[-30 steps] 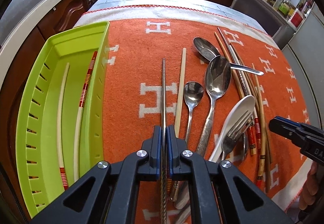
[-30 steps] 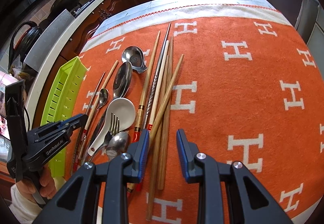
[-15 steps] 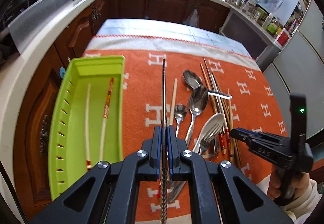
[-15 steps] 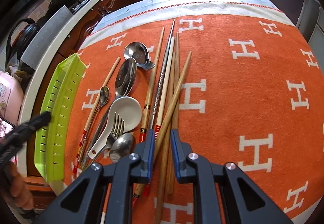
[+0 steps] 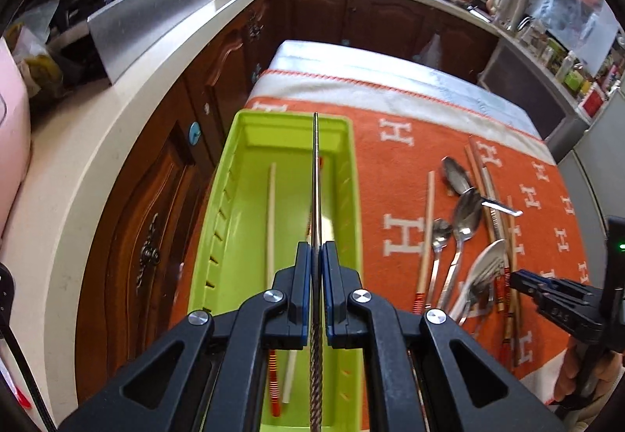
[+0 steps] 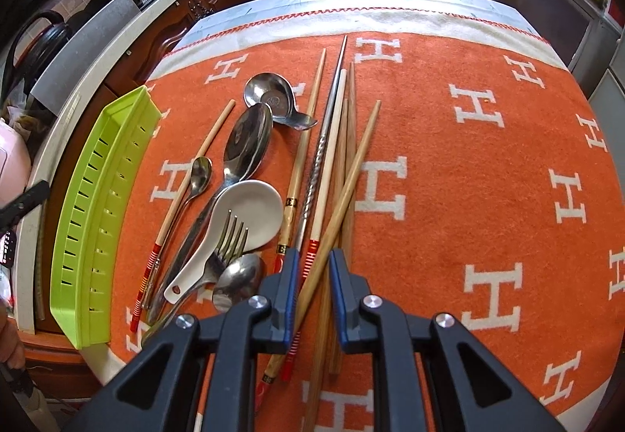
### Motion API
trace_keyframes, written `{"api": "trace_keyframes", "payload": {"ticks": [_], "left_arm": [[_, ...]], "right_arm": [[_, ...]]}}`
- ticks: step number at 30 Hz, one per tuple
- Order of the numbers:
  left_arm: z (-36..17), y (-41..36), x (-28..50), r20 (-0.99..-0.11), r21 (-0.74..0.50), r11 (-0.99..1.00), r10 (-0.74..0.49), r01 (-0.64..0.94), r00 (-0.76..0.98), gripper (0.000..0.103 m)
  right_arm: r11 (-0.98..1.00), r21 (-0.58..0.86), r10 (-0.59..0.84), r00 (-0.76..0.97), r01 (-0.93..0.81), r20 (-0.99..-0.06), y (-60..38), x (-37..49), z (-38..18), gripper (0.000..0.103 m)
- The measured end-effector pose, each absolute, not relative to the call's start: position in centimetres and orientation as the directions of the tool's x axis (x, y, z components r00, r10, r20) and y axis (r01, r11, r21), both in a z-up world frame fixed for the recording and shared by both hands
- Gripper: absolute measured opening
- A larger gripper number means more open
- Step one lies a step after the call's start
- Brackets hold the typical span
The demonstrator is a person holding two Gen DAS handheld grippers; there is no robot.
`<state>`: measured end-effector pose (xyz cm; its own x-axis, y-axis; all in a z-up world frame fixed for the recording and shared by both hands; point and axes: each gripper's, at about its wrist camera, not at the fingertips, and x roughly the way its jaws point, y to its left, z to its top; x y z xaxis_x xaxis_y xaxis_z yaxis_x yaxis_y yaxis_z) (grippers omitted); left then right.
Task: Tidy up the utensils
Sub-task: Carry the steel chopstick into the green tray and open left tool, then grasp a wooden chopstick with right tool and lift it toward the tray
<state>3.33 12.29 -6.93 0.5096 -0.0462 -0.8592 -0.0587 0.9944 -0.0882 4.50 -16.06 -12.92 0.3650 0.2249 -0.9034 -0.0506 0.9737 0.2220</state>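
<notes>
- Your left tool [image 5: 316, 250] is clamped on a metal chopstick [image 5: 316, 174], which runs straight out ahead of the jaws over the green tray [image 5: 207, 236].
- Two chopsticks already lie inside that tray: a pale chopstick [image 5: 270, 213] along its middle, and a red-banded one [image 5: 274, 381] largely hidden behind your tool.
- The tray sits at the left edge of the orange cloth [image 6: 468, 158] covering the bench.
- Your right tool [image 6: 312, 268] has just been closing; its jaws stand a narrow gap apart astride a wooden chopstick [image 6: 351, 174] in the pile. I cannot tell whether the pads are pressing on it.
- The remaining utensils lie left of that pile: a white ceramic spoon [image 6: 254, 213], a fork [image 6: 228, 240] resting on it, and several metal spoons [image 6: 248, 143].
</notes>
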Motion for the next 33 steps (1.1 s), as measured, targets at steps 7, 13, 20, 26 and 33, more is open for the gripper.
{"api": "trace_keyframes", "payload": {"ticks": [7,13,20,26,33], "left_arm": [[-10.6,13.1,3.9,-0.893,-0.104,0.991,-0.054,-0.088,0.446,0.007],[-10.5,12.2,3.3,-0.885,-0.056,0.995,-0.014,-0.077,0.466,0.021],[-9.4,12.1,2.9,-0.875,-0.057,0.996,-0.014,-0.074,0.485,0.023],[-8.3,12.7,2.2,-0.864,-0.083,0.993,-0.031,-0.082,0.502,0.03],[-5.9,13.7,1.4,-0.838,-0.081,0.991,-0.012,-0.102,0.545,0.05]], "right_arm": [[0.985,0.16,0.17,0.362,-0.058,-0.917,-15.0,4.7,-12.8,0.016],[0.989,0.143,0.149,0.368,-0.042,-0.918,-14.9,4.9,-12.8,0.006],[0.972,0.236,0.209,0.37,0.026,-0.905,-16.6,4.8,-12.5,0.006],[0.936,0.342,0.28,0.406,0.086,-0.87,-18.3,4.4,-10.2,0.005],[0.898,0.435,0.419,0.443,-0.071,-0.793,-13.8,4.5,-4.8,0.005]]}}
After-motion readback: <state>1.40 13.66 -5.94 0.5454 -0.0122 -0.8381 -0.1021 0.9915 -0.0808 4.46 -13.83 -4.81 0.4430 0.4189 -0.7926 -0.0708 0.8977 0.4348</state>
